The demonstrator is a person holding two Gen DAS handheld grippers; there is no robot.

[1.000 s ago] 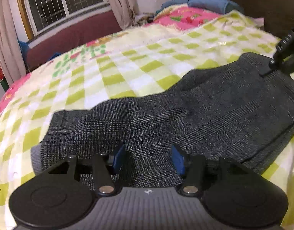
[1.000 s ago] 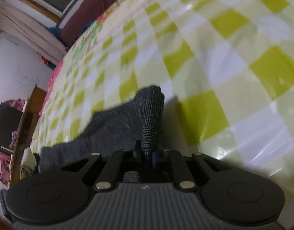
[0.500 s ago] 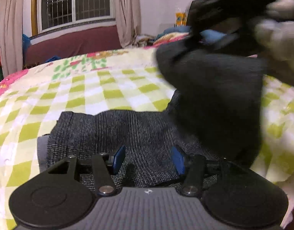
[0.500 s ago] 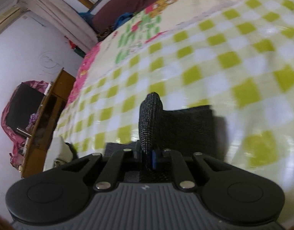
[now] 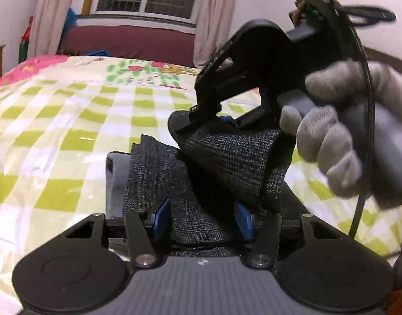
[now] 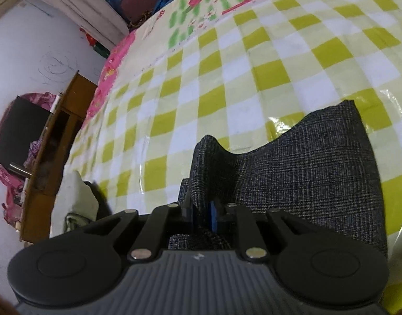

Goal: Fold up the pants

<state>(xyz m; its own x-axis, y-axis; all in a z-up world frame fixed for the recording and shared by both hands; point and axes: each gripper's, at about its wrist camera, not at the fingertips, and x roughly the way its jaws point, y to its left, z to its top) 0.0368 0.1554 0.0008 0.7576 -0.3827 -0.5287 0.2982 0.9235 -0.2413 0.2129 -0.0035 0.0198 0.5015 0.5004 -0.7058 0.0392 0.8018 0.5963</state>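
Grey woven pants [image 5: 172, 181], coarse and finely checked like tweed, lie on a bed under a glossy sheet [image 5: 69, 120] of lime, white and pale yellow squares, with a pink flowered border at the far side. In the left wrist view the cloth lies as a flat, folded stack below the left gripper [image 5: 202, 219], whose blue pads [image 5: 161, 218] stand well apart over the fabric without pinching it. Ahead, a hand in a pale knit glove [image 5: 329, 144] holds the right gripper [image 5: 201, 123], a black angular tool; from its tip one end of the pants hangs in a curved, cone-like drape onto the stack.

From the right wrist view the right gripper [image 6: 201, 214] has a narrow upright ridge of the cloth between its pads; its jaws have just been opening slightly, yet the fold is still nipped between them. Beyond it the fabric spreads out in a broad slab with a squared corner on the sheet [image 6: 253, 78]. A wooden cabinet [image 6: 54, 136] stands by the white wall at left
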